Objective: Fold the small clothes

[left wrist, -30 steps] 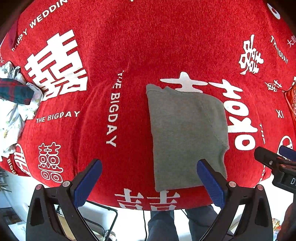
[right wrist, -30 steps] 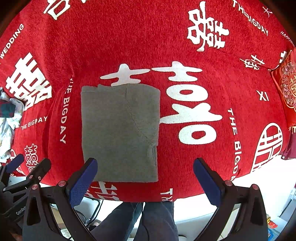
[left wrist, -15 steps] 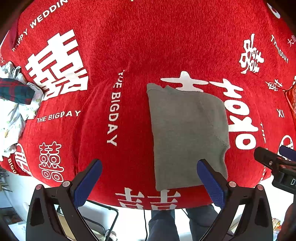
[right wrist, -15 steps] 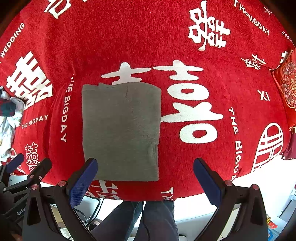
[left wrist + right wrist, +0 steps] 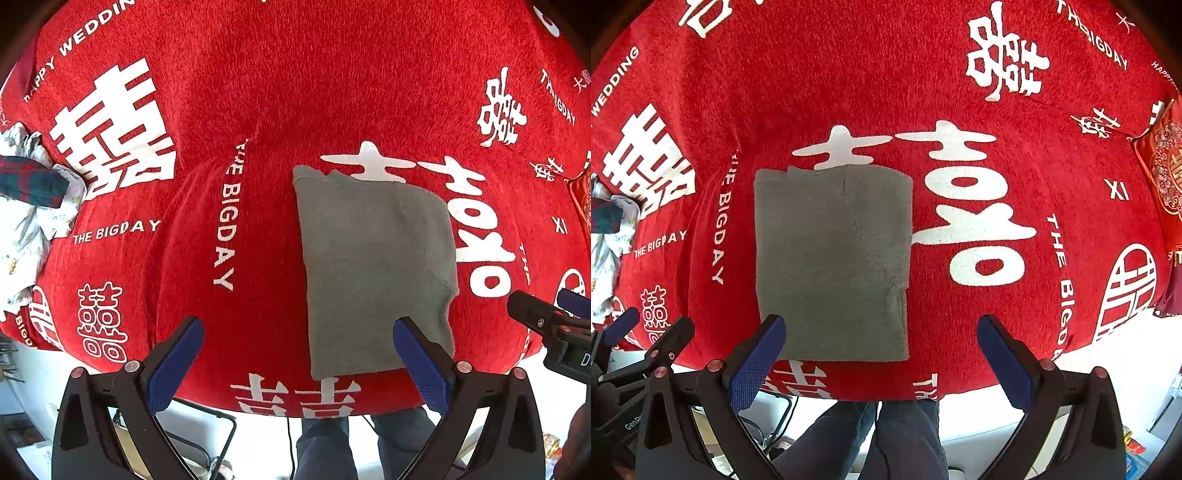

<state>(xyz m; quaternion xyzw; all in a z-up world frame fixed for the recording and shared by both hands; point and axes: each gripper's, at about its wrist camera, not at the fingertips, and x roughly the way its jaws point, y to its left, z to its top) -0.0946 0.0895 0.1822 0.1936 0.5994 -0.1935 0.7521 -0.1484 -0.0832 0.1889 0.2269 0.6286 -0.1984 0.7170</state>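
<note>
The folded grey garment (image 5: 831, 258) lies lengthwise, centre-left in frame, probably nearest the released, empty right hand-held gripper (image 5: 881, 350); the left hand-held gripper (image 5: 299, 354) is released too.

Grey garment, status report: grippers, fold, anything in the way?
Left gripper and right gripper open, empty. Grey garment folded flat on red cloth. Nothing on it; clothes pile off left.

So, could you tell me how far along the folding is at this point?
Done: the grey garment lies folded into a flat rectangle on the red cloth. In hand: nothing, the left gripper and right gripper are both open above it. Left: the crumpled clothes pile at the left edge looks unfolded.
</note>
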